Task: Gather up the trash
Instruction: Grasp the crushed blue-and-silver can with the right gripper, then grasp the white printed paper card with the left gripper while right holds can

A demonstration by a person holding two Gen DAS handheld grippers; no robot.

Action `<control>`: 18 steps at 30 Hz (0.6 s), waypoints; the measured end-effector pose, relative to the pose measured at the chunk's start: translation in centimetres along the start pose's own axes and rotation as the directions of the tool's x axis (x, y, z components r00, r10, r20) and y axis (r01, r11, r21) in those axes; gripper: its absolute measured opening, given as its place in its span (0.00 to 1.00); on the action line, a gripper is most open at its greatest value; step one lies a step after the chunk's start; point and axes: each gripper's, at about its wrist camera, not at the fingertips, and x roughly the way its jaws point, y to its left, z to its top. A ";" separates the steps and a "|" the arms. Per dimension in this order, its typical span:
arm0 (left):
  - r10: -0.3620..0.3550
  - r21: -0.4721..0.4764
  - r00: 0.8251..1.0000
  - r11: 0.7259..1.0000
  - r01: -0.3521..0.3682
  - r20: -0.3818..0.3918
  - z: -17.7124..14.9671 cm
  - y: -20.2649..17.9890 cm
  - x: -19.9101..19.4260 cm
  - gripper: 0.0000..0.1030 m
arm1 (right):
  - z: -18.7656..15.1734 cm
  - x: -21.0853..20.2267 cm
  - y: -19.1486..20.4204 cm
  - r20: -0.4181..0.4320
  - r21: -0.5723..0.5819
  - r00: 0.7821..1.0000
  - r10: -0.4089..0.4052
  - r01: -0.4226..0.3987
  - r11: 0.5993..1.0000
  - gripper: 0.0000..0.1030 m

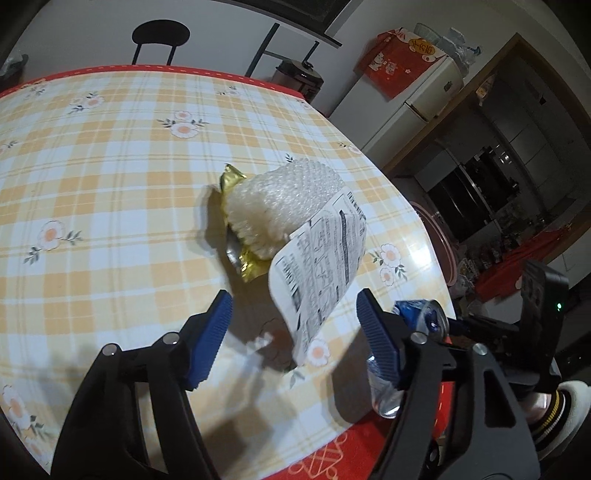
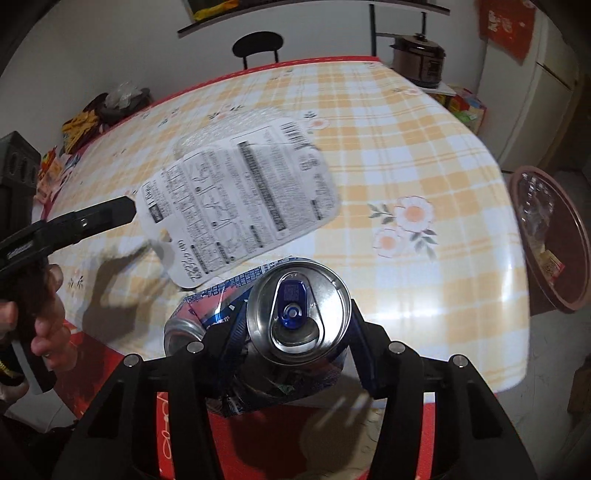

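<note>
1. Left gripper [image 1: 293, 325]: fingers spread wide, nothing clamped between the blue pads [image 1: 210, 339]; poised low over the near part of the table [image 1: 110, 184].
2. Printed card [image 1: 317, 273]: white, covered in black text and a barcode, tilted and motion-blurred, appearing between the spread left fingers without visibly touching either pad. Cannot tell from the left wrist view whether resting on the table or in the air; in the right wrist view, same card [image 2: 236, 206] seen above the checked cloth with a shadow beneath.
3. Bubble wrap [image 1: 288, 203]: translucent crumpled wad on the table just beyond the card, overlapping a gold foil wrapper [image 1: 236, 221] lying under and beside it.
4. Right gripper [image 2: 291, 332]: clenched around a crushed can [image 2: 299, 314], silver top and blue pull tab facing the camera, dented blue-and-silver body pinched between the fingers. Held over the near table edge; also visible at the right of the left wrist view as can [image 1: 424, 314].
5. Second can end [image 2: 183, 330]: silver rim just left of the held can; cannot tell whether part of the same crushed can or separate.
6. Basin [image 2: 554, 236]: brown, round, off the table's right side, holding clear plastic and scraps.
7. Surroundings: black chair [image 1: 160, 35] beyond the far table edge; white fridge [image 1: 402, 107] at right; pressure cooker [image 2: 419, 59] behind the table.
</note>
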 end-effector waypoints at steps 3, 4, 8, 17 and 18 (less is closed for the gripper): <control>-0.011 -0.018 1.000 1.000 0.011 -0.019 0.4 0.0 1.7 0.65 | -0.7 -0.7 -1.7 0.007 0.042 1.000 -0.016 0.015 0.999 0.50; -0.013 -0.023 1.000 1.000 0.012 -0.023 0.5 0.1 2.1 0.65 | -0.8 -0.9 -2.1 0.009 0.050 1.000 -0.019 0.019 0.999 0.50; -0.012 -0.042 0.999 0.999 0.010 -0.040 0.8 0.3 4.0 0.64 | -1.6 -1.4 -3.7 0.011 0.082 0.999 -0.034 0.033 0.996 0.50; -0.028 -0.011 0.999 1.000 0.027 -0.036 0.6 -0.6 4.4 0.13 | -2.1 -2.5 -5.4 0.024 0.111 0.999 -0.041 0.038 0.993 0.50; -0.030 0.003 0.999 1.000 0.030 -0.028 0.5 -0.9 3.9 0.11 | -2.0 -2.6 -5.5 0.028 0.111 0.999 -0.041 0.037 0.993 0.50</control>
